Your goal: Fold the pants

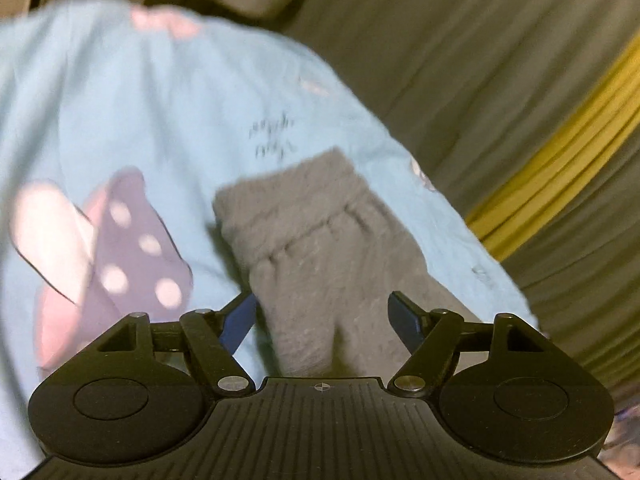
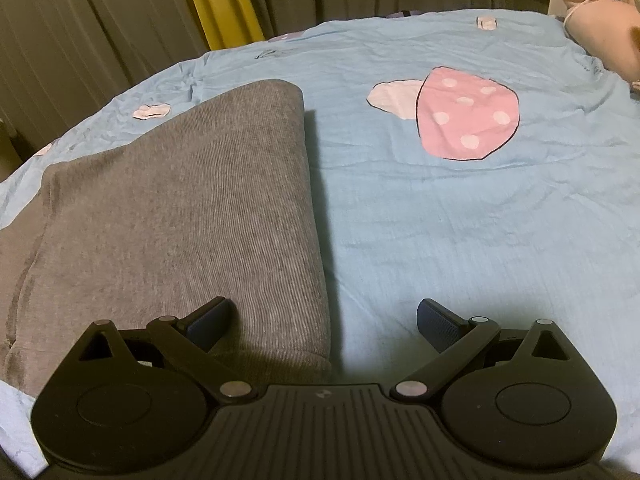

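Nearest my lens, the left gripper point(image 1: 323, 316) stands with its blue pads spread and clamping nothing, the grey pants point(image 1: 320, 248) lying on the bed beneath and ahead of the gap. In this blurred view the pants run as a long strip from the jaws up and to the left across the pale blue bedsheet point(image 1: 120, 100), past its mushroom print point(image 1: 132, 248). My right gripper point(image 2: 325, 324) is likewise released and empty, hovering over the near right corner of the folded pants point(image 2: 180, 208), whose straight fold edge runs away from me just left of centre; its left pad sits above the cloth, its right pad above bare bedsheet point(image 2: 440, 220). I judge the coming fold turns on that long axis: the bundle stretches lengthwise away from both tools, so the near end must be carried over the far end, and the right gripper looks closer to a clean corner. Grey curtains point(image 2: 100, 20) with a yellow strip point(image 2: 216, 0) hang behind the bed. Small dark marks on the sheet in the left view are too smeared to read; no brand or label is legible.
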`<action>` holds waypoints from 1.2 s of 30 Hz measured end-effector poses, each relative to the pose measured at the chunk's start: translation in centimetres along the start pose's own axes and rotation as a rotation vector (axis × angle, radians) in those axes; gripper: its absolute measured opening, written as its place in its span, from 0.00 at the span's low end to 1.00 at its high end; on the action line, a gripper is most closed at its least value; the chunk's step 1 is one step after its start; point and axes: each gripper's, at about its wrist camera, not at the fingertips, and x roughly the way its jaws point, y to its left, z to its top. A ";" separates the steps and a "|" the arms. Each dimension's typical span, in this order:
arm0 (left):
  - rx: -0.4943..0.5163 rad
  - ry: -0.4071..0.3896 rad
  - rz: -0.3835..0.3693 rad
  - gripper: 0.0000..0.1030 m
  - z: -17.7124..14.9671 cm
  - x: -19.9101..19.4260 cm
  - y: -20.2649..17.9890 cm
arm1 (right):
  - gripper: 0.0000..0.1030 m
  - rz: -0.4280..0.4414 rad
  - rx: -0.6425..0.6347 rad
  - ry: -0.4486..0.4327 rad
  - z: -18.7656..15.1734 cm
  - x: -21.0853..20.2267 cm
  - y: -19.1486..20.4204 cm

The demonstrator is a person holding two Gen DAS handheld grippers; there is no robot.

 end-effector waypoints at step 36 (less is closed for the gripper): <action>0.138 -0.146 -0.045 0.24 2.2 2.6 -5.9 | 0.96 -0.019 0.000 -0.032 0.2 0.0 0.4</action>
